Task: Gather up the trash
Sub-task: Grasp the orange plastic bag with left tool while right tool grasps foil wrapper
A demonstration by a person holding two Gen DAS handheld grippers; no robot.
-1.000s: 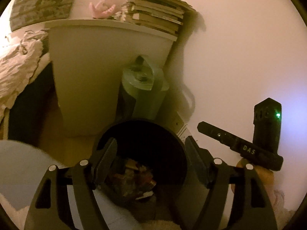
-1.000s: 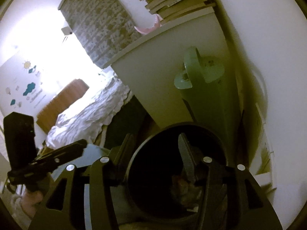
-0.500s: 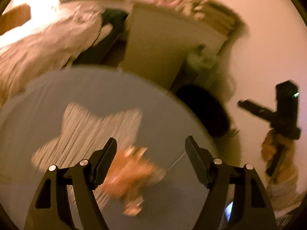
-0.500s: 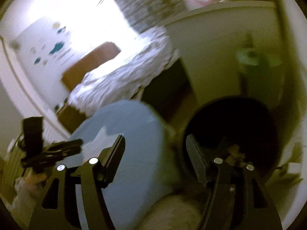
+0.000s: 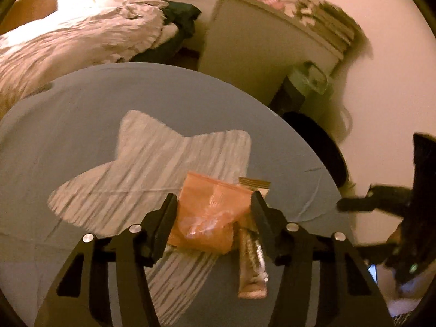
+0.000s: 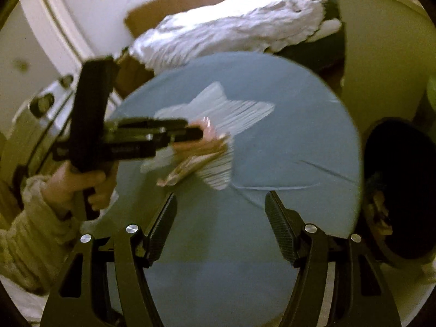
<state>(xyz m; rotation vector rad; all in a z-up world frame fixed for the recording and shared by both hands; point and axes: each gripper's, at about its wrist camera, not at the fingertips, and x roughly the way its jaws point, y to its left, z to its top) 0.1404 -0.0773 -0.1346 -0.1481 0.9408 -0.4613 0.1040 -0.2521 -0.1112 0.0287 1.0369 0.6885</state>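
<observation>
An orange plastic bag (image 5: 209, 215) and a long tan wrapper (image 5: 252, 259) lie on a round blue rug (image 5: 81, 125) with a grey star. My left gripper (image 5: 214, 212) is open, its fingers either side of the orange bag. In the right wrist view the left gripper (image 6: 199, 133) hovers over the blurred trash (image 6: 196, 158). My right gripper (image 6: 220, 212) is open and empty above the rug (image 6: 272, 87). A black bin (image 6: 400, 188) with trash inside stands to its right; it also shows in the left wrist view (image 5: 318, 150).
A bed with rumpled white covers (image 5: 81, 35) lies behind the rug. A pale cabinet (image 5: 261, 54) topped with books stands by the wall, a green object (image 5: 310, 87) beside it. A white door (image 6: 41, 68) is at the left.
Both grippers have swung away from the black bin to over the rug. My left gripper has come down around the orange bag.
</observation>
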